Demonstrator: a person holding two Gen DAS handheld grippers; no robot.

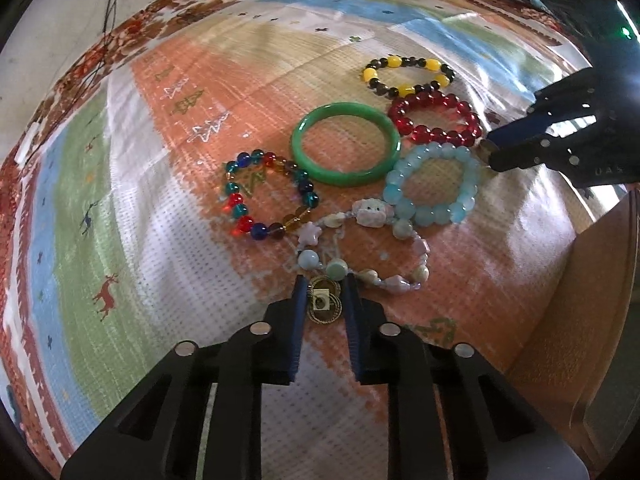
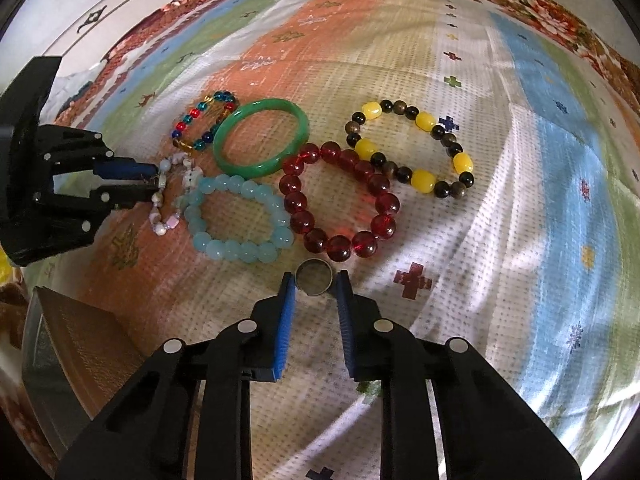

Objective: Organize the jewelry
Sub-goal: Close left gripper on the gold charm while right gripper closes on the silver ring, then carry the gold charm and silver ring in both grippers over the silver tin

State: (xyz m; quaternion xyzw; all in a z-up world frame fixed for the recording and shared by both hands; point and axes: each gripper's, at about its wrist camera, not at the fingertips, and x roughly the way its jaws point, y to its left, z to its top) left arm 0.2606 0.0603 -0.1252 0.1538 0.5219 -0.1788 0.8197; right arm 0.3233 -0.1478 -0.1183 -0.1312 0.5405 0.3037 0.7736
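Two fingers of my left gripper point(image 1: 325, 285) press on a small gold piece of jewelry point(image 1: 322, 305) lying on the patterned cloth, just below the pastel charm bracelet point(image 1: 362, 252). My right gripper point(image 2: 315, 277) is shut on a plain metal ring point(image 2: 314, 292), which rests on the cloth in front of the red bead bracelet point(image 2: 340, 204). The right gripper point(image 1: 486, 152) also shows at the right of the left wrist view, beside the light blue bead bracelet point(image 1: 432, 184). In the right wrist view the left gripper point(image 2: 154, 185) is at the left, against the charm bracelet point(image 2: 166, 200).
A green bangle point(image 1: 346, 143), a yellow and black bead bracelet point(image 1: 408, 74) and a multicolour bead bracelet point(image 1: 268, 196) lie close together mid-cloth. A wooden box point(image 2: 80, 340) stands at the cloth's near edge between the two grippers. Thin cords point(image 1: 108, 0) hang at the far left.
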